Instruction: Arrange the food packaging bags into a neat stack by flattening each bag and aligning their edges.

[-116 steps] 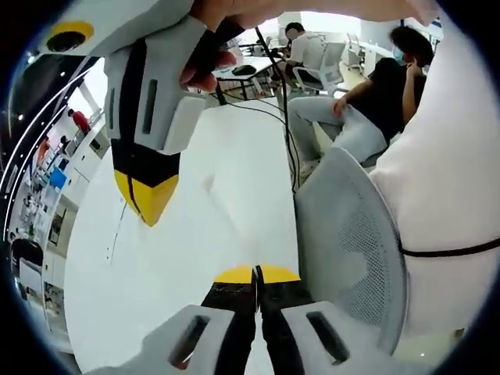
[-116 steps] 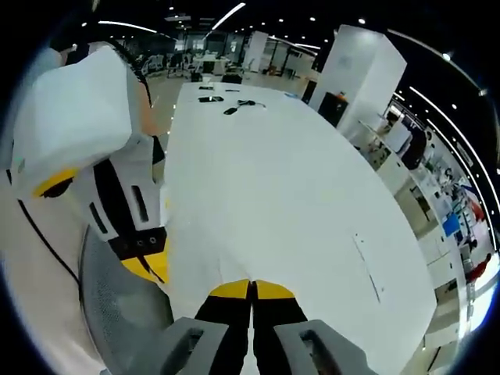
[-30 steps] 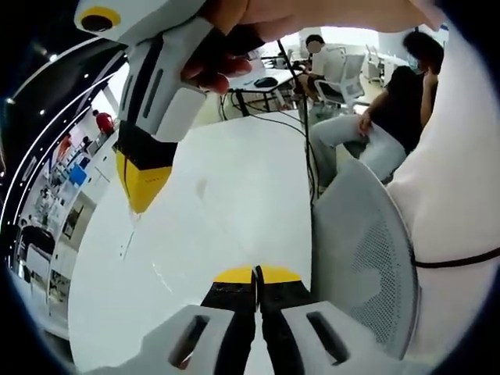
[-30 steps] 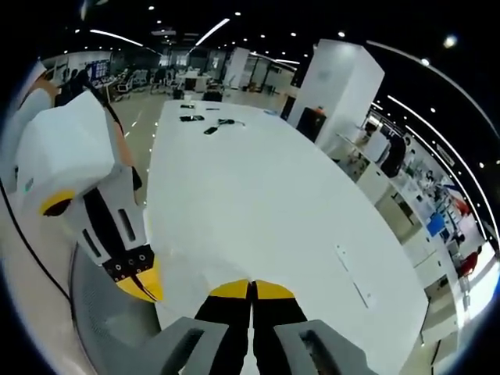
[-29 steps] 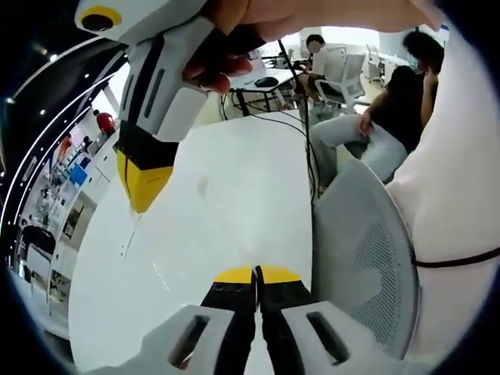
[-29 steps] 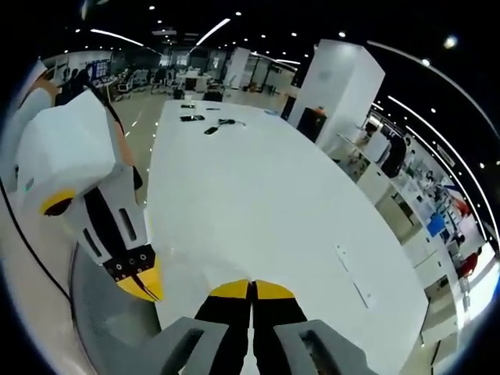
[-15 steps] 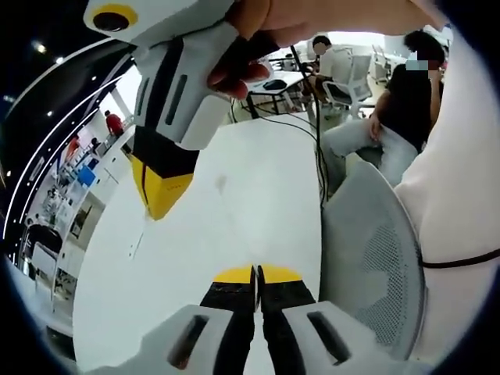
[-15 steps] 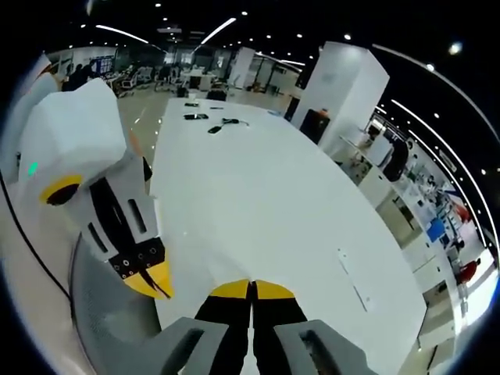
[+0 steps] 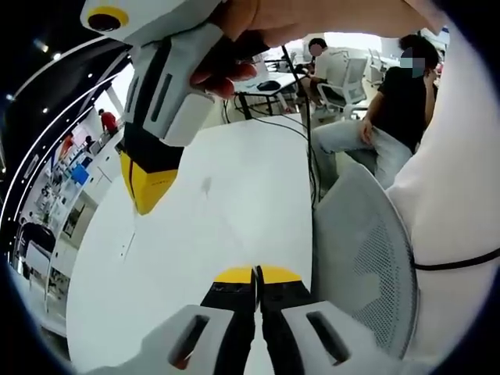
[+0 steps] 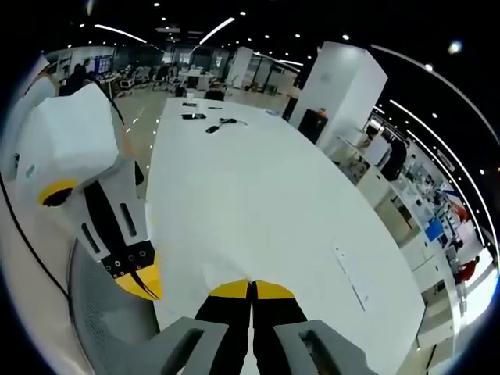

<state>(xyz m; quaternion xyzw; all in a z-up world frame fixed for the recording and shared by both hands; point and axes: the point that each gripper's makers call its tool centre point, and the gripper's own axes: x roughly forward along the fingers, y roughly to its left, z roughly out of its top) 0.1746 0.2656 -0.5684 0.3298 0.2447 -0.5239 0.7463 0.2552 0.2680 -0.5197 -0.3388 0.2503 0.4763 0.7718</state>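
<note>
My left gripper (image 9: 255, 273) is shut with nothing between its yellow-tipped jaws, held over the near edge of a long white table (image 9: 226, 195). A hand holds my right gripper (image 9: 145, 191) above the table on the upper left, its jaws closed and empty. In the right gripper view, my right gripper (image 10: 251, 287) rises shut from the bottom over the same white table (image 10: 258, 195). The left gripper (image 10: 141, 286) comes in at the lower left, closed, beside the table's edge.
A grey mesh chair (image 9: 359, 258) stands against the table edge, also seen as the chair back (image 10: 105, 320). My white sleeve (image 9: 453, 172) is on the right. Seated people (image 9: 391, 101) are behind. Small dark devices and cables (image 10: 207, 117) lie at the table's far end; thin strips (image 10: 350, 287) lie right.
Both grippers stay shut and empty. My hands have swayed a little, so the views shifted; the right gripper sits slightly further left in the left gripper view than half a second ago.
</note>
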